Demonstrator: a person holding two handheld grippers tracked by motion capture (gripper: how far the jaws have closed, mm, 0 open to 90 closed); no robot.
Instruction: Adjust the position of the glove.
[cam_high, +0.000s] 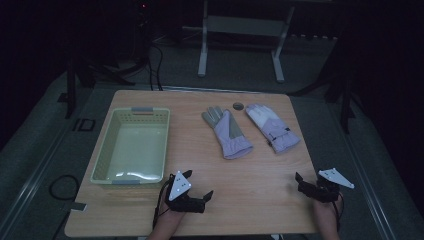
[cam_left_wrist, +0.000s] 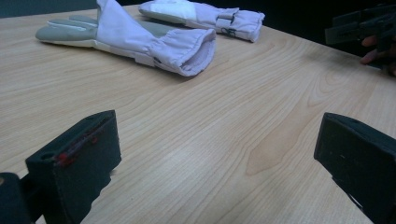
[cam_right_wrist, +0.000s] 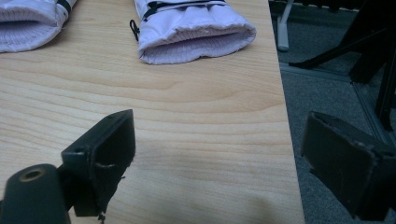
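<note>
Both claws sit at the counter's (cam_high: 250, 200) near edge, left claw (cam_high: 200, 187) at seven o'clock, right claw (cam_high: 298, 181) at five, each released wide with nothing between the jaws. Two lilac gloves, left glove (cam_high: 227, 132) and right glove (cam_high: 272, 128), lie at twelve to one o'clock. At nine, the pale basket (cam_high: 102, 155) holds nothing visible. A small dark disc (cam_high: 238, 105) between the gloves' fingertips is hard to identify.

Place: dim lab or recording room
Evidence: bare wooden table (cam_high: 250, 200), grey carpet (cam_high: 240, 70), stand legs (cam_high: 202, 55), trailing cables (cam_high: 155, 65)
</note>
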